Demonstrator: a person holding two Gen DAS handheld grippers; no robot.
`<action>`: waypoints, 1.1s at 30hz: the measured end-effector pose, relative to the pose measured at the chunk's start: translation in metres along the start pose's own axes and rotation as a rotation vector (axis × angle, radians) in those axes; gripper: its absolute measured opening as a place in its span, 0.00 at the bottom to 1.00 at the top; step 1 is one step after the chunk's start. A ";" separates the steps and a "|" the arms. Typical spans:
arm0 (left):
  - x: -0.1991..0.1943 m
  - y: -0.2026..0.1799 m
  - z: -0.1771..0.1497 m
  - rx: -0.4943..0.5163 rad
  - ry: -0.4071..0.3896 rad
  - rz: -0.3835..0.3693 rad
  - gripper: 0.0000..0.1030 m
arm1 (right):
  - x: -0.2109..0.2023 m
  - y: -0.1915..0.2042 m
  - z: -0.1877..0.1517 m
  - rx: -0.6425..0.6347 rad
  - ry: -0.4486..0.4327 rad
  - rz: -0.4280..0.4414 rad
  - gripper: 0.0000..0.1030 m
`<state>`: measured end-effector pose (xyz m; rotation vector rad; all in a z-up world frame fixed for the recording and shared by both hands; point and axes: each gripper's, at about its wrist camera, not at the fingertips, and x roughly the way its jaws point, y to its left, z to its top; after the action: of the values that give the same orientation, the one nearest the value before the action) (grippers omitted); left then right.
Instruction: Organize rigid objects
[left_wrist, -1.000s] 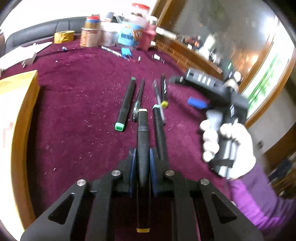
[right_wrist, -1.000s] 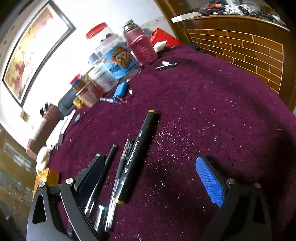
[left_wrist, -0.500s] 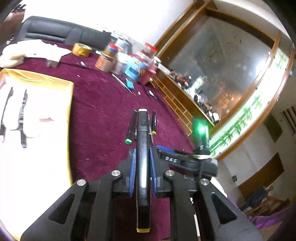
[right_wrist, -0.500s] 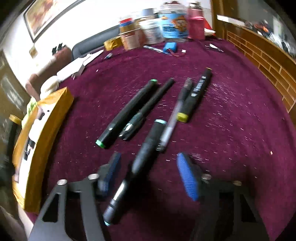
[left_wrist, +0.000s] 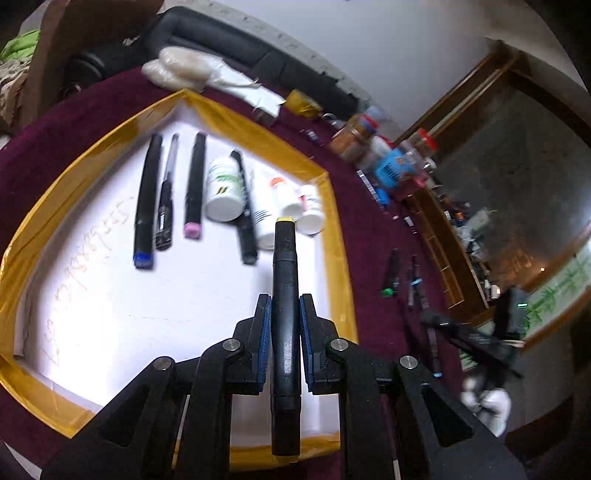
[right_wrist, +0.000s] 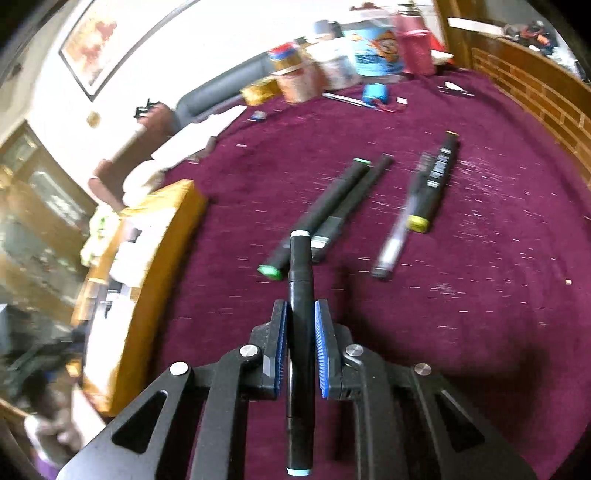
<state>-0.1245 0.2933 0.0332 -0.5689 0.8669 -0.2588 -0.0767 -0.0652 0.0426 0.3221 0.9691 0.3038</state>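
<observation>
My left gripper is shut on a black marker with a yellow cap and holds it over the white inside of a yellow-rimmed box. In the box lie several markers and pens and small white bottles. My right gripper is shut on a black marker with a pale blue cap, above the maroon cloth. Ahead of it lie a green-capped marker, a black pen, a clear pen and a yellow-capped marker.
The yellow box stands left of the right gripper. Jars, tins and a blue tub crowd the table's far edge. A wooden brick-patterned ledge runs along the right. The other pens also show in the left wrist view.
My left gripper has carried its marker left from over the cloth to over the box. My right gripper has closed on the pale-blue-capped marker and lifted it.
</observation>
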 end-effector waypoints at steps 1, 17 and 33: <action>0.006 0.000 0.000 -0.007 0.012 0.023 0.12 | -0.003 0.008 0.002 -0.004 0.003 0.052 0.13; -0.002 0.023 -0.005 -0.102 -0.025 0.086 0.41 | 0.065 0.137 -0.002 -0.041 0.228 0.346 0.13; -0.018 0.018 -0.004 -0.076 -0.078 0.054 0.52 | 0.056 0.109 0.005 -0.002 0.149 0.304 0.32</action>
<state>-0.1391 0.3142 0.0329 -0.6216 0.8183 -0.1537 -0.0547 0.0556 0.0466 0.4506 1.0664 0.6128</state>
